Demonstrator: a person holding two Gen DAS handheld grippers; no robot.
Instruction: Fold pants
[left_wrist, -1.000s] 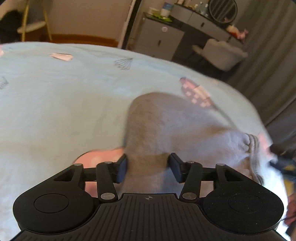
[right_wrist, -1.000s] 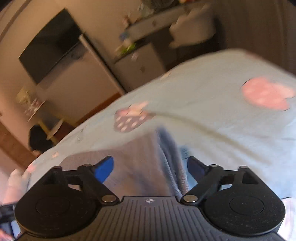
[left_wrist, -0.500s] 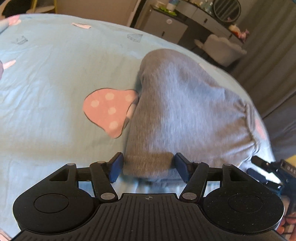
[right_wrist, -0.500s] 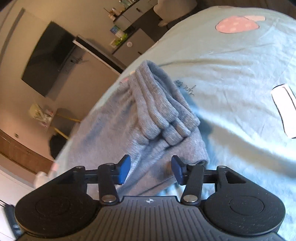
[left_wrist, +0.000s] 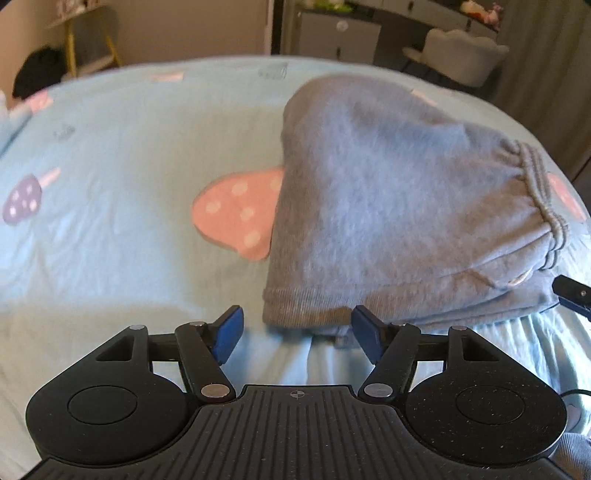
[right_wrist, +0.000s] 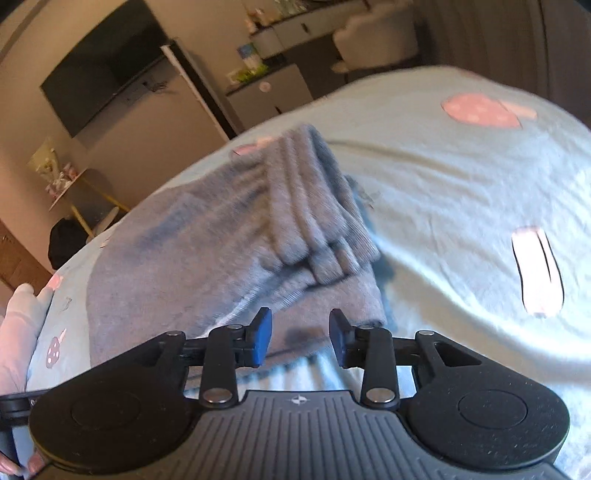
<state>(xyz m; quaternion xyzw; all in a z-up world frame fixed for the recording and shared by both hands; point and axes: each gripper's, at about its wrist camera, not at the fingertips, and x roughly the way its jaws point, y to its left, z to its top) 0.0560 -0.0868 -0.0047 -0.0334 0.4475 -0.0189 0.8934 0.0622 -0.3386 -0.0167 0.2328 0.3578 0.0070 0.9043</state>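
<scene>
While you hold both tools low over the bed, the pants (left_wrist: 388, 206) lie folded into a thick grey bundle on the light-blue sheet (left_wrist: 110, 258), filling 12 to 3 o'clock of the left wrist view. Your left gripper (left_wrist: 295, 332) has its blue pads spread wide w/ nothing between them; the ribbed cuff edge (left_wrist: 306, 310) sits just beyond the tips at 12 o'clock, not pinched. Elastic waistband (left_wrist: 535, 206) bunches at 3 o'clock of the bundle. Pink spotted mushroom print (left_wrist: 236, 214) pokes out from under the bundle's left edge, approx 10 o'clock from the tips. In the right wrist view your right gripper (right_wrist: 300, 341) is parted too, narrower gap; grey fabric shows behind the gap but whether the pads touch it, can't tell. Pants (right_wrist: 221, 236) run from the tips up toward 11 o'clock, stacked ribbed folds (right_wrist: 317, 206) on top at 12. Frames are a bit blurred. Dark TV (right_wrist: 103, 88) on the wall at 10 o'clock, white chair (left_wrist: 465, 51) past the bed at 1 o'clock in the left view.
</scene>
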